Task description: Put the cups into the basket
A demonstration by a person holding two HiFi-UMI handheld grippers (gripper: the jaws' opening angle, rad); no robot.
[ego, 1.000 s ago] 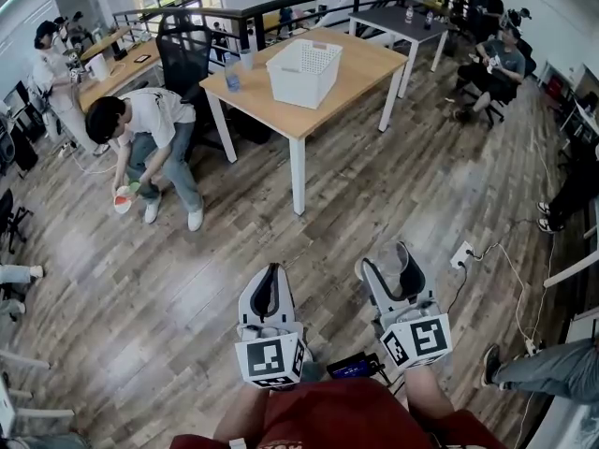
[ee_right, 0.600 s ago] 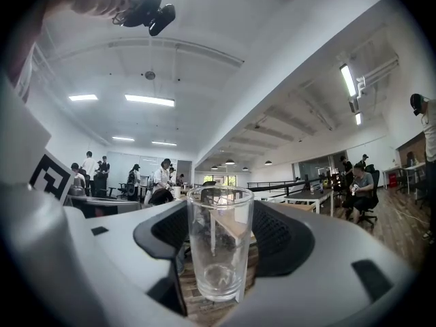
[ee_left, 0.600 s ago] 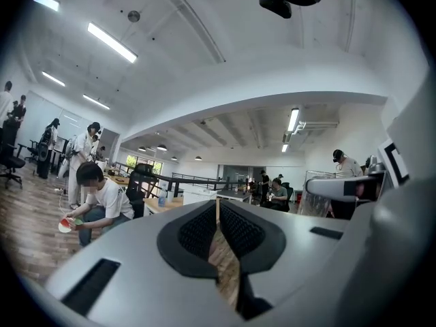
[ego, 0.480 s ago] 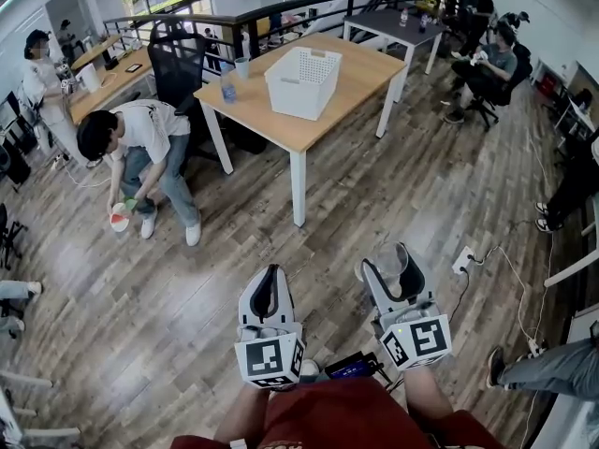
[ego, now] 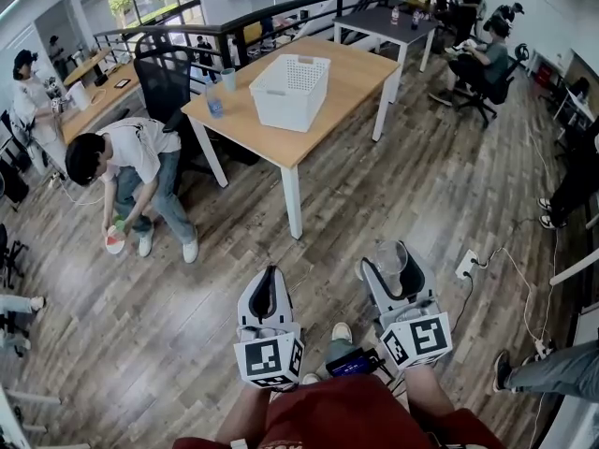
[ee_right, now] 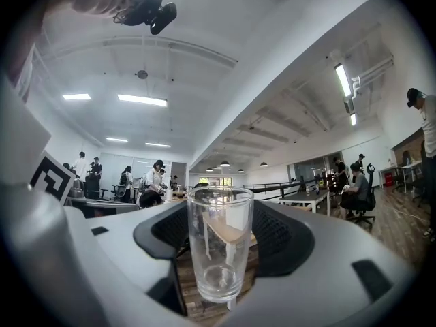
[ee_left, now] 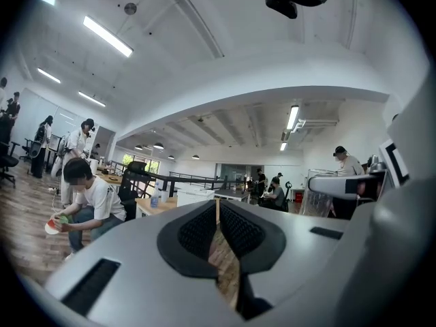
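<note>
A white slotted basket [ego: 290,90] stands on the wooden table [ego: 360,62] ahead of me. Two cups stand at the table's left end: a blue one [ego: 214,107] and a paler one [ego: 229,79]. My right gripper [ego: 391,253] points level over the floor and is shut on an upright clear glass [ego: 390,260]. In the right gripper view the glass [ee_right: 219,247] sits between the black pads of the right gripper [ee_right: 219,216]. My left gripper [ego: 271,274] is beside it, shut and empty. In the left gripper view, only a thin slit shows in the left gripper [ee_left: 217,213].
A person [ego: 126,162] crouches on the wood floor left of the table, beside a black office chair [ego: 164,78]. A power strip [ego: 465,263] with cables lies at the right. A dark table [ego: 388,21] and a seated person [ego: 489,59] are behind.
The table and basket have come nearer and shifted left in the head view. Both grippers keep their places in the frame, the glass still held. The crouching person has slid leftward.
</note>
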